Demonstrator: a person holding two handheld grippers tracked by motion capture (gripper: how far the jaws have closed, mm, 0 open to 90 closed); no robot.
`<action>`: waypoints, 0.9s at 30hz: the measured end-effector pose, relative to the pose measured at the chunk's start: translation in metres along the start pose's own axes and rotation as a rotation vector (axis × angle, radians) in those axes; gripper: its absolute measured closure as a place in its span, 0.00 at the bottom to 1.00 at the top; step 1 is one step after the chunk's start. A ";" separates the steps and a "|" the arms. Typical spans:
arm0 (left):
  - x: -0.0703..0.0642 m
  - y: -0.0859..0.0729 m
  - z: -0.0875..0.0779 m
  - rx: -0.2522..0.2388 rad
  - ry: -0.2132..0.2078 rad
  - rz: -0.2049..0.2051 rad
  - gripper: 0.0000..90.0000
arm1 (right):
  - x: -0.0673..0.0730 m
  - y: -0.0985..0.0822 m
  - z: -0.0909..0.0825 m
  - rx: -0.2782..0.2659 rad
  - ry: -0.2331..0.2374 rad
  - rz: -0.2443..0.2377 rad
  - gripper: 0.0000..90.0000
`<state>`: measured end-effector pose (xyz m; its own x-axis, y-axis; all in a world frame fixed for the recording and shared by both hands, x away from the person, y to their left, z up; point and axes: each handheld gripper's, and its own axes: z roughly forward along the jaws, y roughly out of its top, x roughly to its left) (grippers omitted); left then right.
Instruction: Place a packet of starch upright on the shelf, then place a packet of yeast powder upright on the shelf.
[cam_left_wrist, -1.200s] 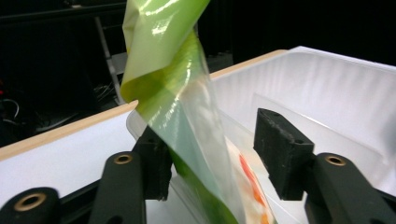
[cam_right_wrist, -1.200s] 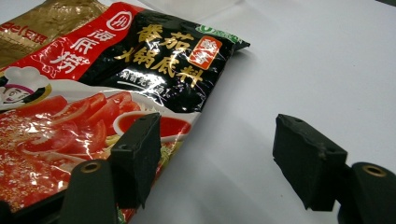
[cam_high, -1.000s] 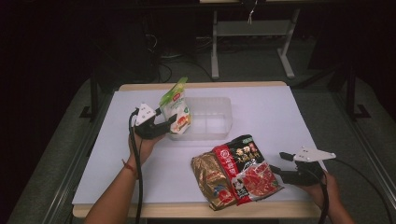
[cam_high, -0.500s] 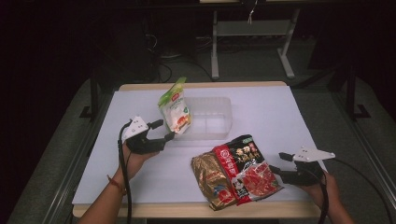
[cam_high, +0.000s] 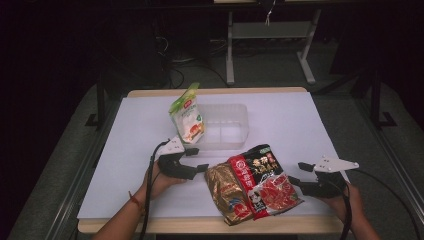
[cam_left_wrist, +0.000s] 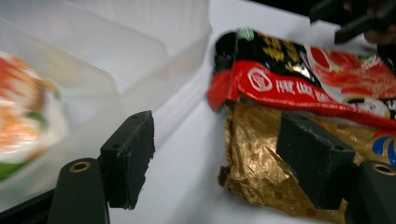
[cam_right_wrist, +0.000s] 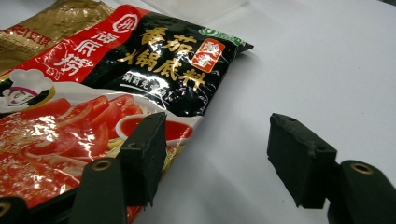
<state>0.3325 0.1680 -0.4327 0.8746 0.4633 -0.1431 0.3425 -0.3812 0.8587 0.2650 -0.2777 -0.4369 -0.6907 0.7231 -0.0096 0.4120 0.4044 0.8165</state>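
Red & black shiny packet (cam_high: 262, 182) lies flat near the front of the white bench (cam_high: 125, 145), on top of a crinkly gold packet (cam_high: 227, 192). Clear plastic box (cam_high: 225, 125) sits just behind them, w/ a green & white pouch (cam_high: 186, 117) leaning at its left side. Left claw (cam_high: 196, 160) is apart, empty, between box & gold packet. Right claw (cam_high: 297, 172) is apart too, empty, just right of the red packet.
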 end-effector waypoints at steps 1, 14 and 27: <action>-0.001 -0.001 0.002 0.015 -0.010 0.004 0.29 | 0.000 0.000 0.001 0.002 -0.002 0.001 0.41; -0.001 -0.008 0.023 0.098 -0.064 -0.062 0.23 | 0.003 0.000 0.002 0.012 0.008 -0.008 0.39; -0.008 -0.002 0.041 0.185 -0.109 -0.020 0.21 | 0.005 -0.002 0.001 0.014 0.012 -0.012 0.38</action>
<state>0.3388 0.1319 -0.4538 0.8955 0.3869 -0.2200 0.4083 -0.5176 0.7519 0.2607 -0.2745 -0.4392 -0.7026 0.7115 -0.0128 0.4116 0.4209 0.8083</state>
